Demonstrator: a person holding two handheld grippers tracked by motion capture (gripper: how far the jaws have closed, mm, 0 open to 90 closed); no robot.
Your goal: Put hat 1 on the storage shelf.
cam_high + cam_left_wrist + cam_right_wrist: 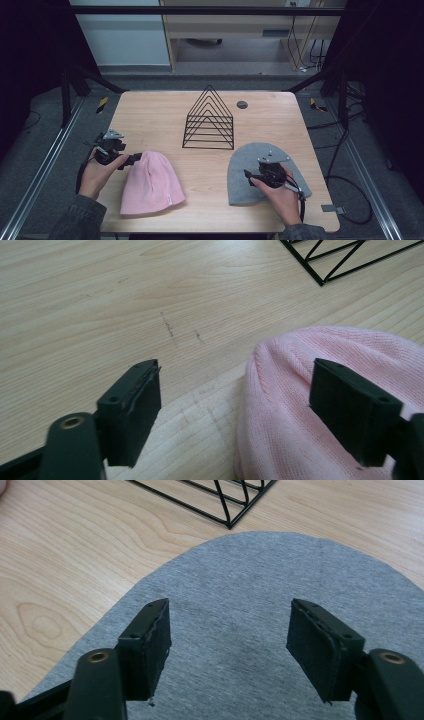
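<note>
On the wooden worktop (155,112), a black wire rack (209,120) stands behind both hats. Left gripper (131,160) fingers spread at the pink beanie's (150,182) edge; right gripper (248,176) fingers spread over the grey beanie (240,175) (neither pinched).

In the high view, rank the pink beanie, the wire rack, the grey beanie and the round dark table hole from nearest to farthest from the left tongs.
From the left tongs:
1. Pink beanie, right beside the tips.
2. Wire rack, table centre, farther back.
3. Grey beanie, across on the right side, under the right tongs.
4. Round dark table hole, back, right of the rack.
</note>
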